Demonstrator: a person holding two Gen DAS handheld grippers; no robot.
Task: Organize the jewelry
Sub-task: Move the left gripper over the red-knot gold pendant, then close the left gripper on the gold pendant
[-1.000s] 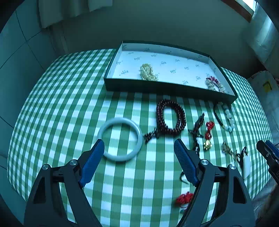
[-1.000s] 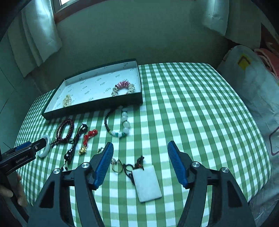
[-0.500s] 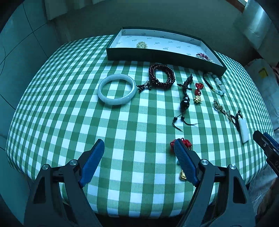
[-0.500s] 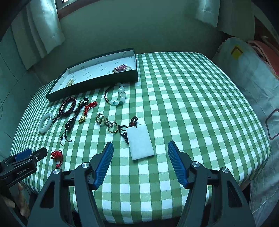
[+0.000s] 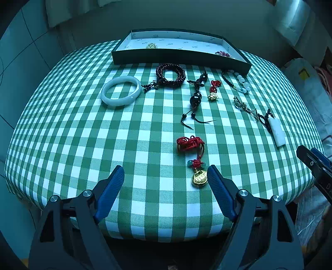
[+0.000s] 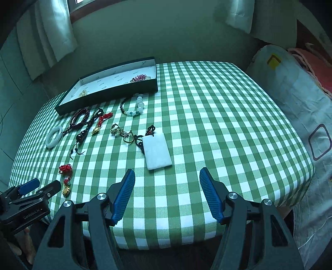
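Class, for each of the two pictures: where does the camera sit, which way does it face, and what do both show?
Left wrist: behind the open left claw, above the table's near edge, facing the tray; right claw at right.
Right wrist: behind the open right claw, further right, facing the white pendant; left claw at lower left.
Shared: tray, white bangle, red-knot gold charm.

Home room, curtained window point(image 6: 76, 6), gingham-covered table point(image 6: 207, 116), bedding bags point(image 6: 294, 87) beside it
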